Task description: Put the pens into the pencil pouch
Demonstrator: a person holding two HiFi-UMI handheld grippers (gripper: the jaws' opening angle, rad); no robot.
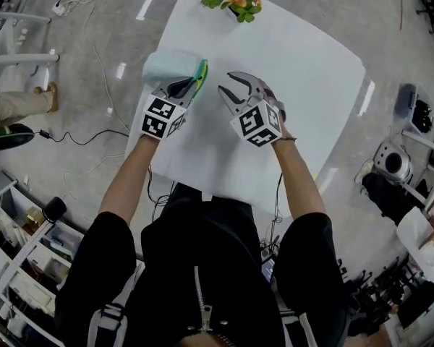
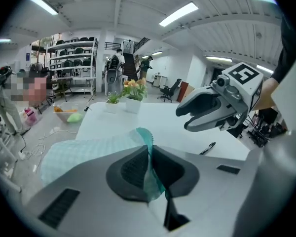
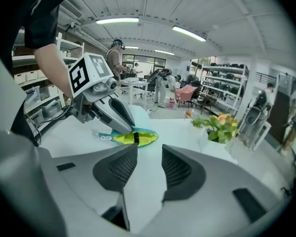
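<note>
The left tongs (image 2: 149, 157) clench the rim of the teal pencil pouch (image 2: 84, 154), on the counter (image 1: 304, 85). A dark pen end (image 3: 136, 138) seemingly shows in its mouth. The right tongs (image 3: 149, 157) stand released, empty. A black pen (image 2: 207, 148) lies beside them, still to go in.

- Pouch (image 1: 170, 63): in the head view its near end is covered by the left tool (image 1: 194, 80); in the left gripper view its edge disappears between the closed pads (image 2: 133, 169).
- Pouch opening: one dark item (image 3: 136, 138) lies against the yellow lining, too small to identify.
- Pen (image 2: 207, 148): tiny, details unreadable.
- Desk (image 1: 311, 100): near edge hidden behind the person's torso (image 1: 202, 266).
- Shelves (image 2: 71, 58): what they hold is too distant to tell.
</note>
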